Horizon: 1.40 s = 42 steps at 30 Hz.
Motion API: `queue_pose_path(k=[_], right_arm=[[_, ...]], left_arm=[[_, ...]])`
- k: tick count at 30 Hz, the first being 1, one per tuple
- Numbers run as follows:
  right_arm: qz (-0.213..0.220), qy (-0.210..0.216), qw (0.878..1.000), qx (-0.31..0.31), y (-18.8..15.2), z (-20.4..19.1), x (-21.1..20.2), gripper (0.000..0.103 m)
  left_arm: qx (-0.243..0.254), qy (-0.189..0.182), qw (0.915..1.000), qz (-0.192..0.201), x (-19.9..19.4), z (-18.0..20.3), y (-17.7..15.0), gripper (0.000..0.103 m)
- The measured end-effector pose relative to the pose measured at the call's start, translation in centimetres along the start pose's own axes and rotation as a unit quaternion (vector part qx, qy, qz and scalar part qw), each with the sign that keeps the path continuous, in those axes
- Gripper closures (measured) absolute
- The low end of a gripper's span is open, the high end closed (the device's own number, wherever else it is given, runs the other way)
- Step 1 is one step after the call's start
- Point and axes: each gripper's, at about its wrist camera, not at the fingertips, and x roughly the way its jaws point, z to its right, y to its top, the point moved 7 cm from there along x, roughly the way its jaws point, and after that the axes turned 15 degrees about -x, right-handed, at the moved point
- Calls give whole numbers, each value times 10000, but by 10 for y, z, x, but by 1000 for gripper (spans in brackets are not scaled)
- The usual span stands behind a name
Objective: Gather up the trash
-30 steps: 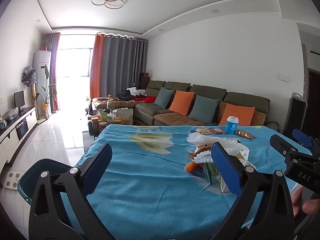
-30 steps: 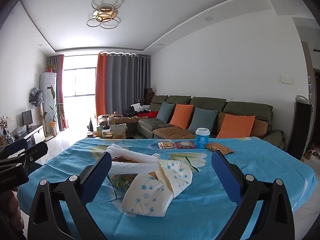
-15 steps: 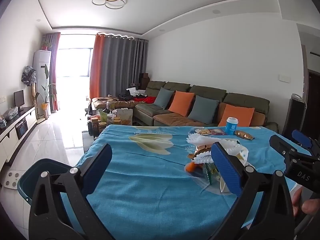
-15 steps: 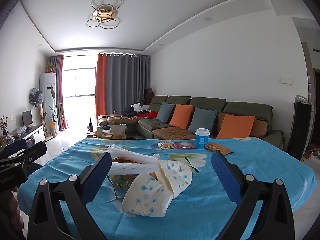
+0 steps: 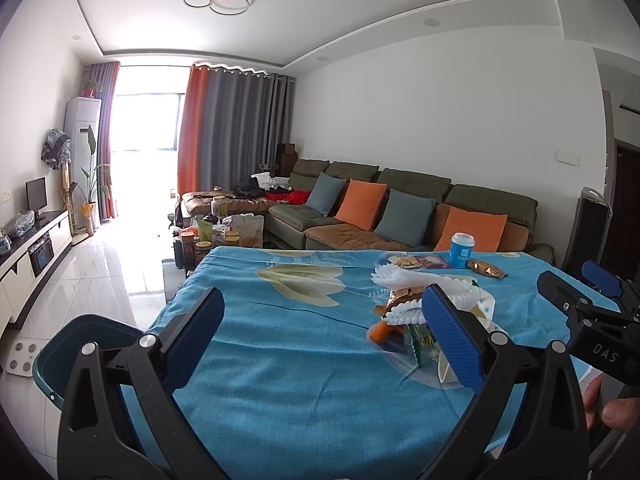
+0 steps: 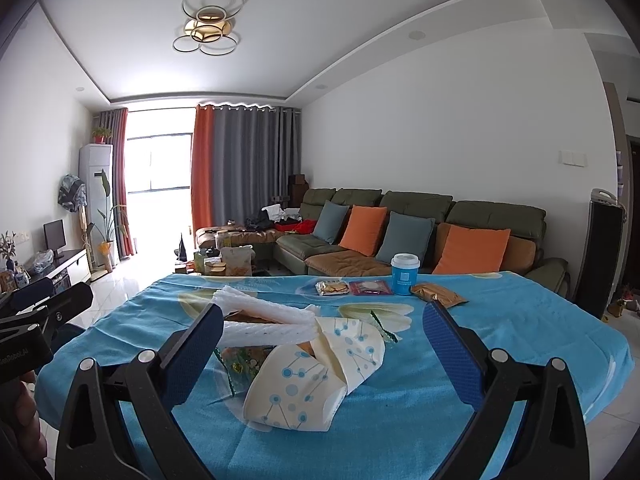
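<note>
Right gripper's (image 6: 320, 354) fingers (image 6: 192, 354) hide part of trash pile (image 6: 296, 356).

1. Stretching along the right wall: a green sofa (image 6: 420, 216) carrying orange and grey-blue cushions (image 6: 366, 230).
2. Hanging at centre frame: grey and orange curtains (image 6: 244, 164) beside a glaring window (image 6: 158, 152).
3. Glowing at upper centre: a ring-shaped ceiling lamp (image 6: 210, 20).
4. Standing at left: a white floor air conditioner (image 5: 82, 152), a leafy plant (image 5: 94, 184), and a small monitor (image 5: 36, 199) on a low cabinet.
5. Crowding mid-frame: a cluttered coffee table (image 5: 212, 236).
</note>
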Motion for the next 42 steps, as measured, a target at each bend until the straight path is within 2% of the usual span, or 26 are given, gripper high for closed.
queue_pose_path(k=[11, 20, 29, 42], right_arm=[[-17, 29, 10000, -1, -2, -2, 3, 7], [-67, 31, 10000, 14, -5, -2, 4, 7], [-259, 52, 9996, 68, -11, 9, 16, 7], [-406, 21, 9991, 132, -16, 19, 30, 7]], left_arm=[[-12, -57, 9999, -98, -2, -1, 0, 6], [195, -228, 9993, -238, 1, 11, -4, 6], [440, -324, 9973, -489, 19, 27, -15, 6], [541, -467, 9950, -704, 51, 44, -27, 6]])
